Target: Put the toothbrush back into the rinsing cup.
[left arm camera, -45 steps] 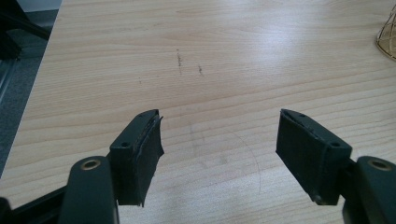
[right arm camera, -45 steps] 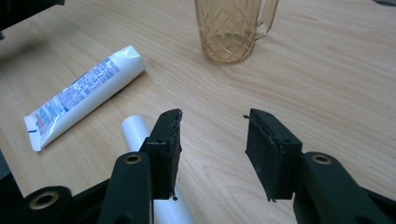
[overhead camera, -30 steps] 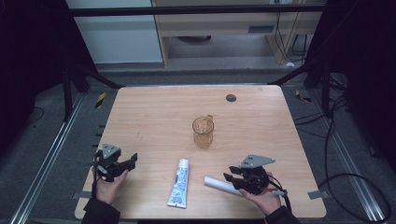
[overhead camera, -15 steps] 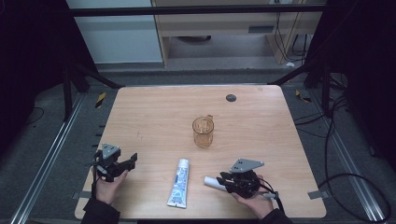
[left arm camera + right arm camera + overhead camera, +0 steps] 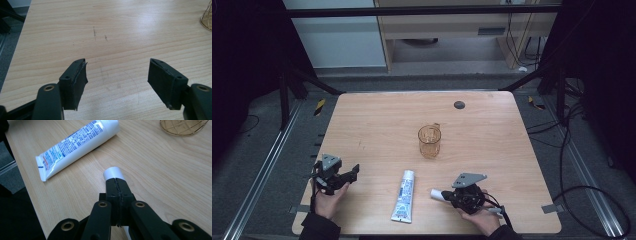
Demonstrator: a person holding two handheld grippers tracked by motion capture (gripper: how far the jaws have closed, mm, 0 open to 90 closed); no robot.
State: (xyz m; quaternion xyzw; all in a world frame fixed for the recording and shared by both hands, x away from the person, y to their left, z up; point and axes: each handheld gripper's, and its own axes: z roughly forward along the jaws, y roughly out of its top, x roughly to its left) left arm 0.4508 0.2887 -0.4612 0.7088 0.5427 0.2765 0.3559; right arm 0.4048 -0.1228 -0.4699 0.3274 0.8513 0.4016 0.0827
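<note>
Your right hand-held gripper (image 5: 117, 182) has just closed, jaws together over the white tube (image 5: 113, 173); left hand-held gripper (image 5: 117, 82) gapes wide, nothing held.

I see a pale, faintly glossy wood-grain table (image 5: 377, 120), a shiny plastic toothpaste tube (image 5: 75, 145), a gold wire cup (image 5: 429, 141) and matt black gripper pads (image 5: 77, 82).
</note>
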